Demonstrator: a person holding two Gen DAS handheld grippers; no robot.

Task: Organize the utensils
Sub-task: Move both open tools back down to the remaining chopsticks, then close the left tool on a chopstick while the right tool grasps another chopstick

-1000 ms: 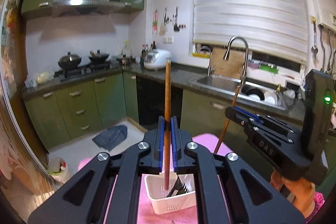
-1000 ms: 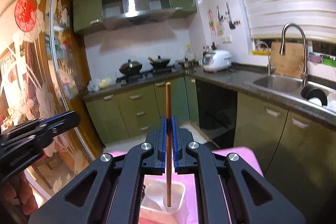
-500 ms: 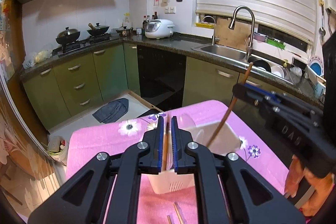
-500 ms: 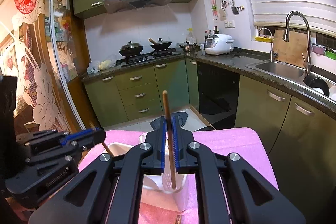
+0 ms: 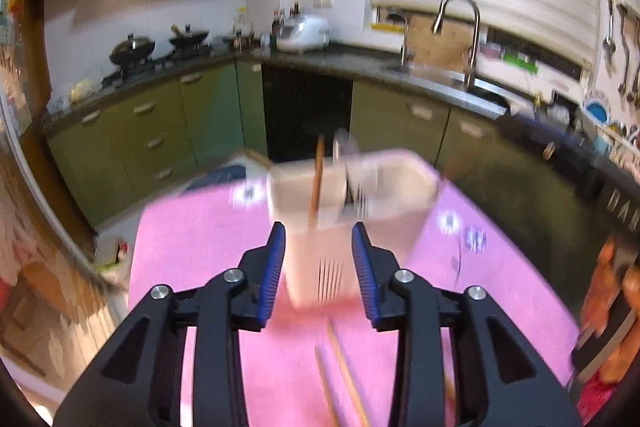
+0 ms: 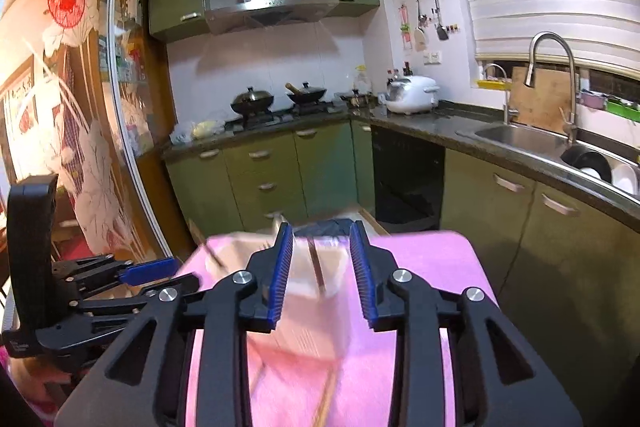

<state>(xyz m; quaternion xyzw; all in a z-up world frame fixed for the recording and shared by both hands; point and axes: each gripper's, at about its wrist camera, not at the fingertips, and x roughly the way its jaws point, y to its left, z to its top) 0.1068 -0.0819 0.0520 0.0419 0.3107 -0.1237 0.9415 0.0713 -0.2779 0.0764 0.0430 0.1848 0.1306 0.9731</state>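
A white utensil basket (image 5: 352, 203) stands on the pink tablecloth (image 5: 192, 239), blurred by motion. A brown chopstick (image 5: 316, 183) and a dark fork (image 5: 354, 199) stand in it. My left gripper (image 5: 319, 239) is open and empty just in front of the basket. Two more chopsticks (image 5: 344, 367) lie on the cloth between its fingers. In the right wrist view my right gripper (image 6: 322, 247) is open and empty above the basket (image 6: 316, 315), with a chopstick (image 6: 317, 267) inside it. The left gripper also shows in the right wrist view at left (image 6: 152, 271).
The table stands in a kitchen with green cabinets (image 6: 280, 171), a stove with pans (image 6: 276, 99), a rice cooker (image 6: 412, 93) and a sink with tap (image 6: 552, 83). A glass door (image 6: 72, 115) is at left. Loose chopsticks (image 6: 326, 395) lie on the cloth.
Both grippers have opened and let their chopsticks go into the basket. Both have pulled back and tilted down toward the table. The views are blurred by motion.
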